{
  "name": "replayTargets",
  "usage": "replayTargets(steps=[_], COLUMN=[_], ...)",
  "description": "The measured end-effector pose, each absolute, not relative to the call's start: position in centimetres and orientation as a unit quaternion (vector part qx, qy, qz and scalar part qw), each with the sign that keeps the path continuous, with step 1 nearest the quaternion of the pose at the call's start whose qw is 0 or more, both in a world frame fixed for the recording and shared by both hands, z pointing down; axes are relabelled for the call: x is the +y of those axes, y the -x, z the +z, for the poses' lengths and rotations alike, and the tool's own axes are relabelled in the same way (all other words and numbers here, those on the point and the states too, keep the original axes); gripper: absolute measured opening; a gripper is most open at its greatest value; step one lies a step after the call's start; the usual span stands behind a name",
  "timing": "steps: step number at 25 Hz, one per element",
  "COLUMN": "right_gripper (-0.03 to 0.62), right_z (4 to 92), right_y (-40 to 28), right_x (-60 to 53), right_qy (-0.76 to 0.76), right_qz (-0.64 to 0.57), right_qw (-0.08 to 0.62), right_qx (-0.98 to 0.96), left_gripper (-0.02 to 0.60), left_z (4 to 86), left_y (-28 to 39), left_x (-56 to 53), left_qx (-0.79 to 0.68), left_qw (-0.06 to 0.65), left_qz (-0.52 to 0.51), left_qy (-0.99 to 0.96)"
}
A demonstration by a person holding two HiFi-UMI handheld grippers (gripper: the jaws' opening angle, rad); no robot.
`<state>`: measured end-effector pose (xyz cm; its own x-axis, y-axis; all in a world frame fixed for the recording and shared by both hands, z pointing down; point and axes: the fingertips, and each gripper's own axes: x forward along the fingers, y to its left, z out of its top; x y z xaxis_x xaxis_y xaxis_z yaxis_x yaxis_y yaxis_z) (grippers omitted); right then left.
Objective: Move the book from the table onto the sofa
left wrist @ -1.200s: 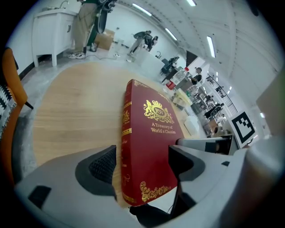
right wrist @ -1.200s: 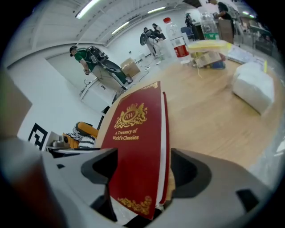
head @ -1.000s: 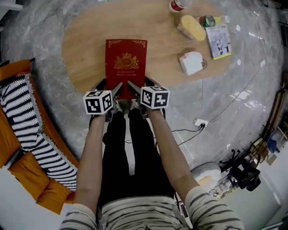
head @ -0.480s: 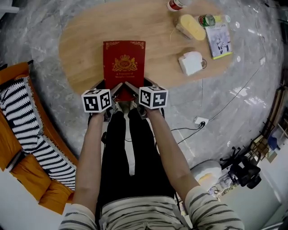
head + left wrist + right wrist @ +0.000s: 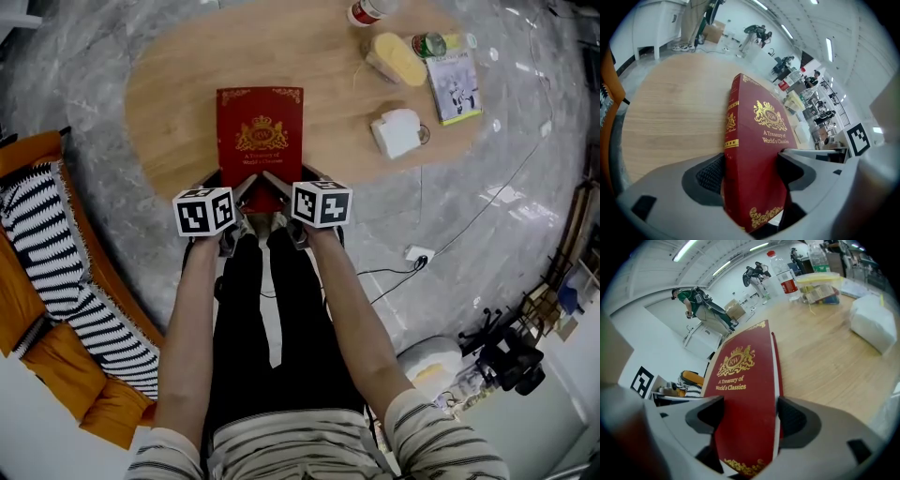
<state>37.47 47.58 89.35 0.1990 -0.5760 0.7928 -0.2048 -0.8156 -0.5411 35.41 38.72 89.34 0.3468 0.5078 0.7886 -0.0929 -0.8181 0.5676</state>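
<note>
Book (image 5: 260, 136), red hardcover with gilt crest: lies flat at frame centre of the head view, on the oval wooden desk (image 5: 178, 84), its near end at the desk's lower edge. Left claw (image 5: 242, 190) and right claw (image 5: 275, 185) meet its two near corners. Sofa (image 5: 28, 159), orange with a striped throw, is at far left.

Left gripper view: claw pinching the near corner, one pad on the spine side, the other on the cover.

Right gripper view: claw clamped across the other near corner, pads on the cover and the page-edge side.

Judgement: stiff boards, thick block, probably heavy. The cover looks glossy and could slip. Held at one end, the far end will likely sag, so keep both grips firm and the book level.
</note>
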Motion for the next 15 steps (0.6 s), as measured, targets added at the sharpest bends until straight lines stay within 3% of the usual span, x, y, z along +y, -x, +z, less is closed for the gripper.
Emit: replayTargets(steps=[15], right_gripper=[0.362], right_z=[80.1], right_y=[-36.9], right_x=[47.5], right_qy=[0.778], right_qz=[-0.545], right_qw=[0.141], right_qx=[0.28], left_gripper=[0.353], left_z=[80.2], left_y=[-34.4], left_x=[38.6], left_qx=[0.115], left_qw=[0.274], left_qz=[0.52], left_qy=[-0.801])
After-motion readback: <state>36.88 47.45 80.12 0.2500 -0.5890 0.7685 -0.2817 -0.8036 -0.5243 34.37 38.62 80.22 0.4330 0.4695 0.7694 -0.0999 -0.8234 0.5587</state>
